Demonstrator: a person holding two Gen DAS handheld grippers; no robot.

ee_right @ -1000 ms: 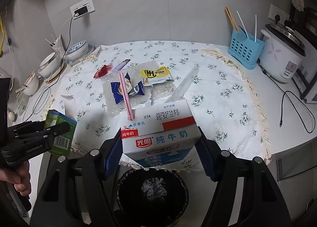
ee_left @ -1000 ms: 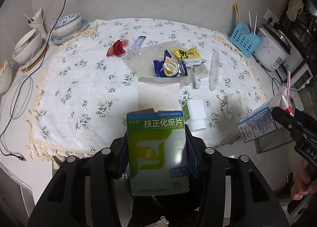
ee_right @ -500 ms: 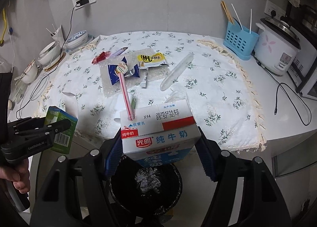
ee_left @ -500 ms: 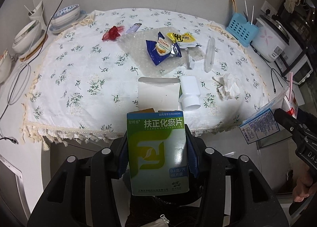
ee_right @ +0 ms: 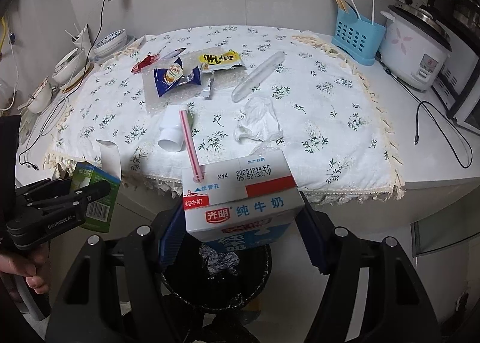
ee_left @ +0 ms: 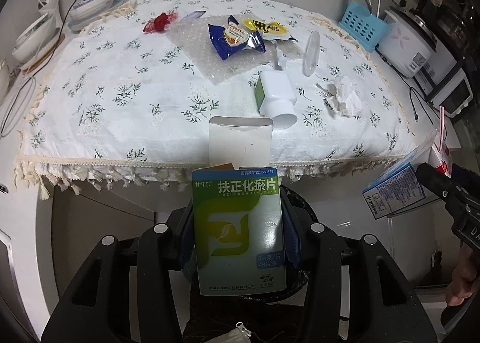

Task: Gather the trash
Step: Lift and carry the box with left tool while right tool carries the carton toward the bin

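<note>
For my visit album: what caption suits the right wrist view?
Right gripper holds a milk carton above a black bin, wrappers left on the table.

The right claw (ee_right: 240, 223) grips a milk carton (ee_right: 240, 196) with a pink straw (ee_right: 188, 139) above the black bin (ee_right: 216, 292), while at nine o'clock the left claw (ee_right: 90, 193) holds a green box (ee_right: 97, 193) off the table (ee_right: 300, 121).

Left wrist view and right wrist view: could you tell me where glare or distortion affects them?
Left wrist view: glare whitens the medicine box right of centre; the table edge bows. Right wrist view: the milk carton reads sharply; the counter edge curves, and the corners darken.
</note>
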